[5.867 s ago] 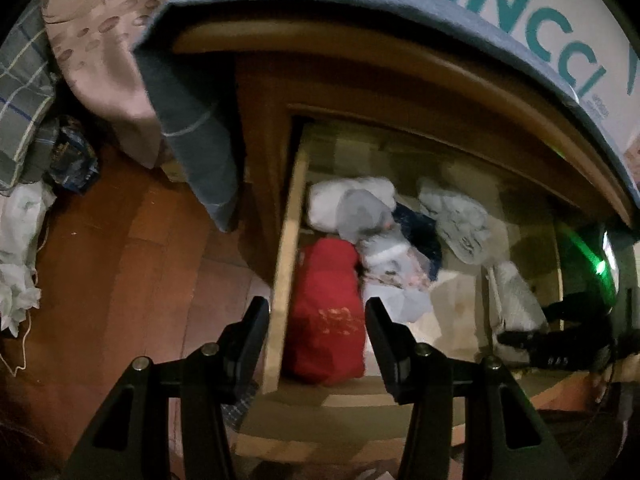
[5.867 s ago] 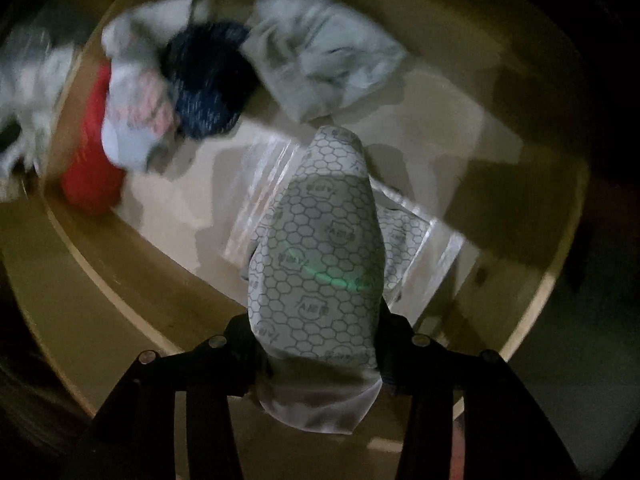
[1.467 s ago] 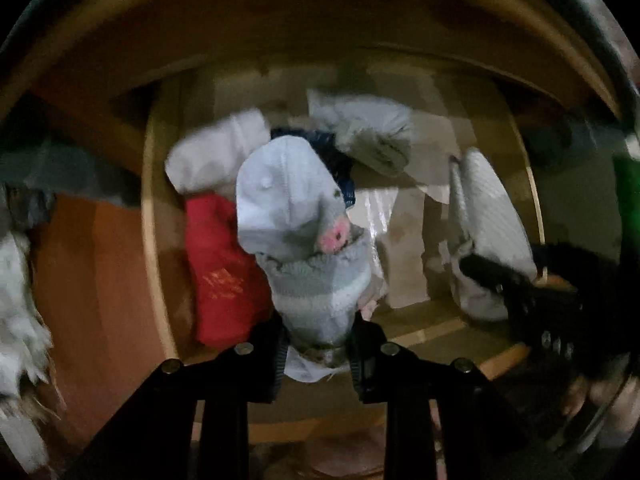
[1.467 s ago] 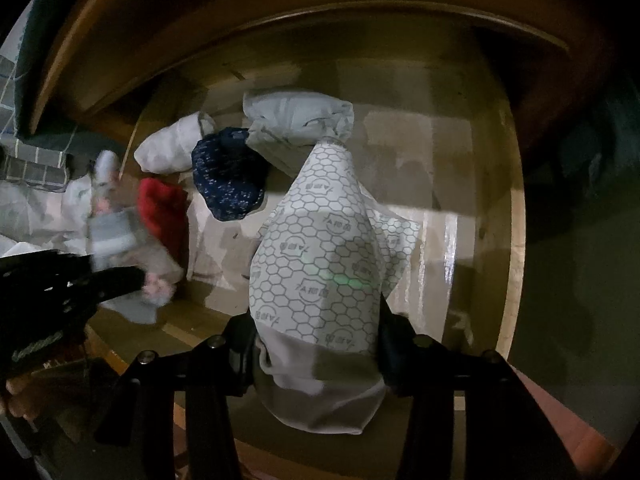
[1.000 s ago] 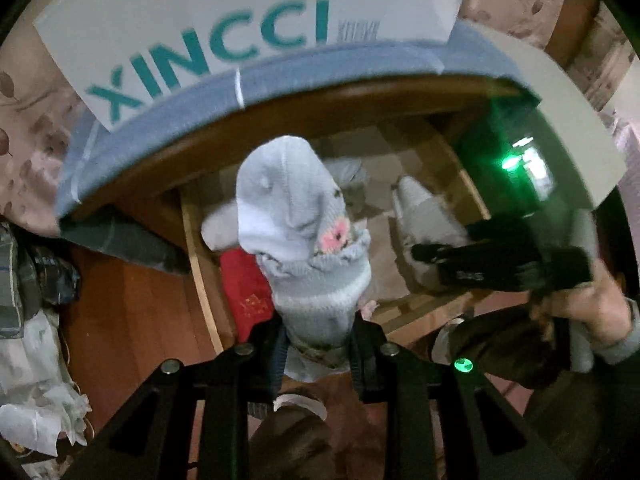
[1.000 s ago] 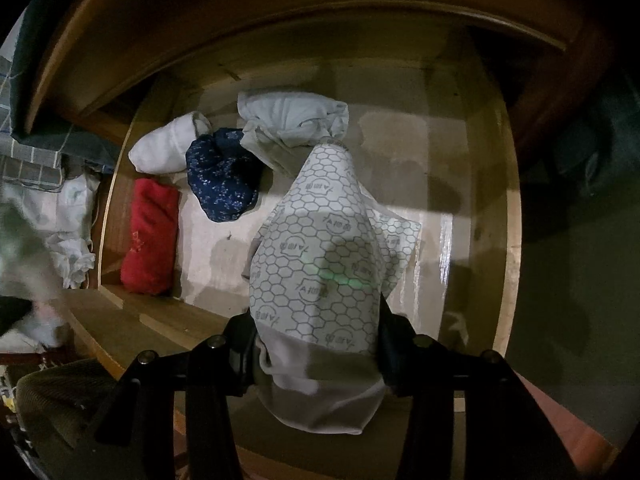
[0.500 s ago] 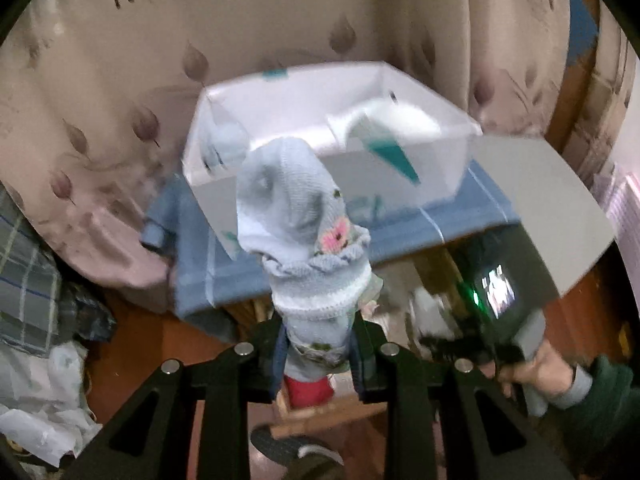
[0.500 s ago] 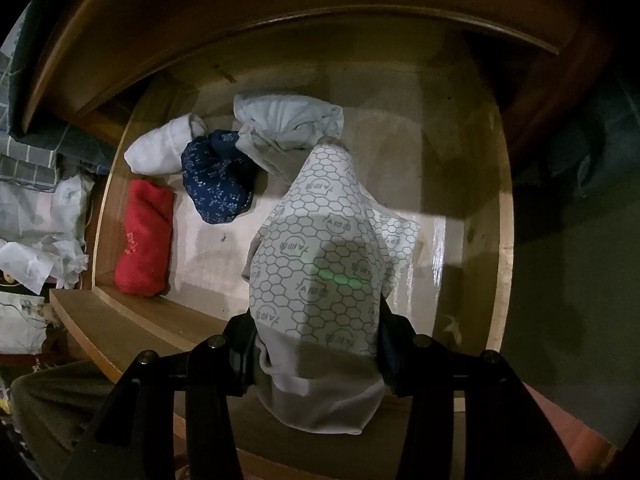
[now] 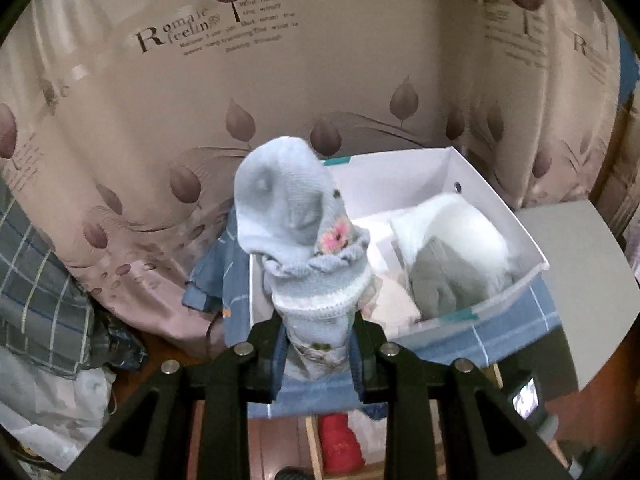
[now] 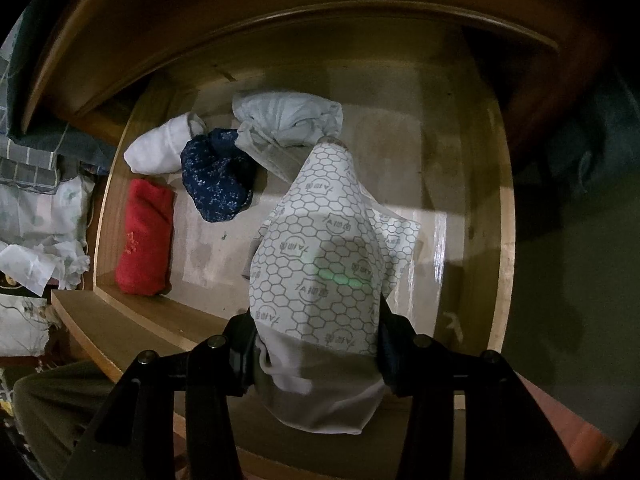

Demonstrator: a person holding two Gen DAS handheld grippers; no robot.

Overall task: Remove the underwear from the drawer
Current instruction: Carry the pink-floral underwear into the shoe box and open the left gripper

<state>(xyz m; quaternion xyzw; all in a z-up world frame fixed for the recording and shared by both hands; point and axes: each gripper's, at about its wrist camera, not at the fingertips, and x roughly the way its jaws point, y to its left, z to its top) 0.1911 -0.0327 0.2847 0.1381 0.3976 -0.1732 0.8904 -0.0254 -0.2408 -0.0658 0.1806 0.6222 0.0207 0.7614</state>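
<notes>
Both grippers are clamping garments — left one up at the white box, right one over the open drawer.

The left gripper [image 9: 319,354] is squeezing a pale blue knit piece with a pink flower and ruffled band [image 9: 296,236], holding it upright in front of the white cardboard box [image 9: 500,208], which is sitting on a blue checked cloth [image 9: 516,328] and already holding white and grey fabric [image 9: 452,256]; a leaf-print curtain [image 9: 160,120] is hanging behind. The right gripper [image 10: 316,358] is pinching hexagon-print underwear [image 10: 320,252] by its grey waistband, above the wooden drawer [image 10: 496,200] — inside are lying a red folded piece [image 10: 144,240], a navy floral bundle [image 10: 216,176], a white roll [image 10: 164,148] and a light grey bundle [image 10: 284,124], clustered at the left and back.
</notes>
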